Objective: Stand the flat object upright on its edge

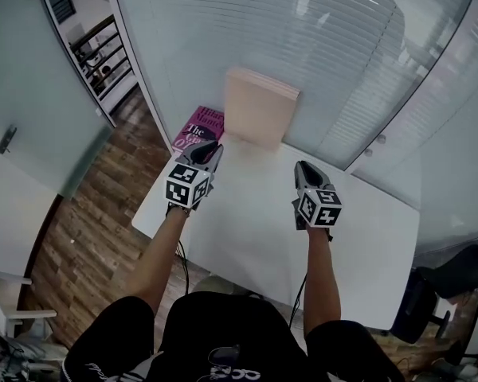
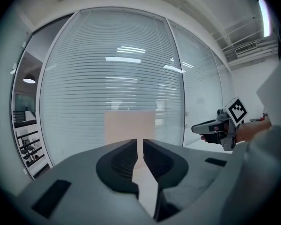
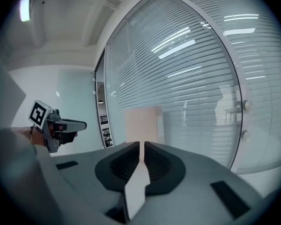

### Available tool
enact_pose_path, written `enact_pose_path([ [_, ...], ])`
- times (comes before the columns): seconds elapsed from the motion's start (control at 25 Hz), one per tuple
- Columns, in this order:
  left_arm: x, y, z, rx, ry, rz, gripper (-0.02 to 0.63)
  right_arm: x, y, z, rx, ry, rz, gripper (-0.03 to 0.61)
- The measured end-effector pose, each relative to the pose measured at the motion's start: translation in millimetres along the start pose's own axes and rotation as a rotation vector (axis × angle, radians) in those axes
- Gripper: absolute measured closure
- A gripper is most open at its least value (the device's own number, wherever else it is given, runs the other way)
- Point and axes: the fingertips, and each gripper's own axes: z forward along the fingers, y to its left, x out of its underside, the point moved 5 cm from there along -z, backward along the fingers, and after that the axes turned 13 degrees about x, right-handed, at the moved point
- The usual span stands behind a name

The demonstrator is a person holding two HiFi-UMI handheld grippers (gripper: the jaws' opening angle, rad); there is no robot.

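Observation:
A pale beige flat book (image 1: 259, 110) stands upright on its edge at the far side of the white table (image 1: 247, 237), close to the blinded glass wall. It shows straight ahead in the left gripper view (image 2: 129, 125) and in the right gripper view (image 3: 143, 123). My left gripper (image 1: 209, 148) hovers short of it to the left, its jaws (image 2: 137, 142) drawn to a thin slit with nothing between them. My right gripper (image 1: 303, 168) hangs over the table to the right, its jaws (image 3: 141, 144) likewise nearly together and empty.
A magenta book (image 1: 196, 127) lies flat on the table's far left corner, just beyond my left gripper. The glass wall with blinds (image 1: 327, 46) runs behind the table. Wooden floor (image 1: 88, 213) drops off to the left; a black chair (image 1: 454, 277) sits at the right.

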Motion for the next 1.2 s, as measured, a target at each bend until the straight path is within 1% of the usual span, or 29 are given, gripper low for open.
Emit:
enact_pose_path([
  [0.12, 7, -24, -12, -0.007, 0.001, -0.005, 0.563, 10, 0, -24, -0.004, 0.003, -0.012, 0.541],
  [0.44, 23, -72, -35, -0.013, 0.001, -0.017, 0.581, 31, -3, -74, -0.021, 0.011, -0.026, 0.549],
  [0.84, 36, -114, -53, 0.004, -0.007, -0.033, 0.591, 49, -6, -118, -0.039, 0.023, -0.047, 0.549],
  [1.2, 44, -135, -57, 0.007, -0.003, -0.044, 0.592, 63, -8, -136, -0.046, 0.041, -0.056, 0.551],
])
